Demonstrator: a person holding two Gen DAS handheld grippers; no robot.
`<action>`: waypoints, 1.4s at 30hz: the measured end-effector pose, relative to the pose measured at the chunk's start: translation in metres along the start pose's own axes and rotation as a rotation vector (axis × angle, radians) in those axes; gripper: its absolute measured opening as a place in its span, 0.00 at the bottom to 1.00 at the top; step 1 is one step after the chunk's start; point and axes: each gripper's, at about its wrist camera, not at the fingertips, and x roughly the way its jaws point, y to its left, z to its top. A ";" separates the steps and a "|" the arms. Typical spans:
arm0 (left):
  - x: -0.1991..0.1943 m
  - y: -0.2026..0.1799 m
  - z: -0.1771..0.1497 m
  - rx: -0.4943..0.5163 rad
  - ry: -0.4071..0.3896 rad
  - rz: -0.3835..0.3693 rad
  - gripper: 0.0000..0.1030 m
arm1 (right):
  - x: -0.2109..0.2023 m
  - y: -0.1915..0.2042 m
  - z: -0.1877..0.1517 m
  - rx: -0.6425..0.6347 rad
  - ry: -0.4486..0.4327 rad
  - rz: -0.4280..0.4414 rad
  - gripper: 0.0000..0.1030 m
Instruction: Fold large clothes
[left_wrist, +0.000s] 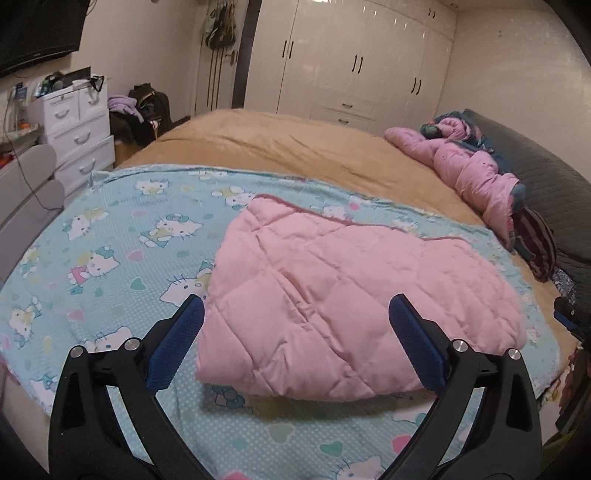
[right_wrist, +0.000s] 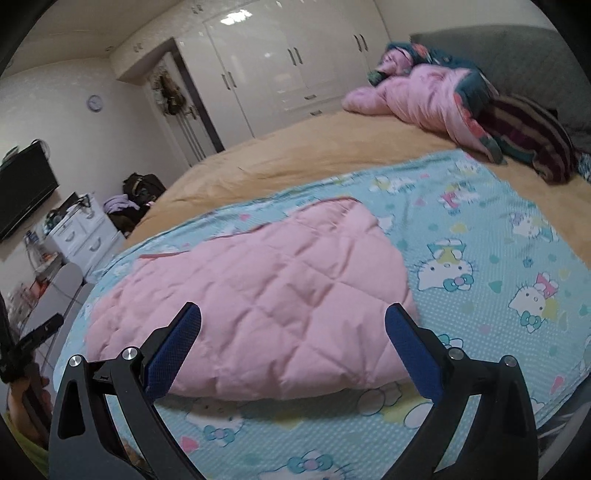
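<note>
Blue pads (left_wrist: 176, 345) of the left gripper (left_wrist: 295, 308) are held wide apart above the near edge of the quilted garment (left_wrist: 343, 295), nothing being gripped. The right gripper (right_wrist: 293, 315) is likewise spread, empty, over the same near edge. The garment (right_wrist: 258, 295) is seen folded into a puffy pink slab on the cartoon sheet (left_wrist: 110, 229), its long axis running across both views, its maroon-trimmed edge turned away toward the tan bedspread (left_wrist: 295, 147). Bare sheet (right_wrist: 498, 258) is left around it on all sides. A pile of clothes (left_wrist: 476, 173) is seen by the headboard (left_wrist: 554, 184), well apart.
</note>
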 end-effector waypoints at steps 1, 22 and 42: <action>-0.007 -0.001 -0.002 -0.003 -0.013 -0.010 0.91 | -0.006 0.005 -0.002 -0.017 -0.008 -0.002 0.96; -0.052 -0.023 -0.086 0.040 -0.046 -0.025 0.91 | -0.050 0.043 -0.087 -0.099 -0.051 0.049 0.96; -0.051 -0.028 -0.087 0.047 -0.028 0.019 0.91 | -0.046 0.061 -0.094 -0.151 -0.009 0.073 0.96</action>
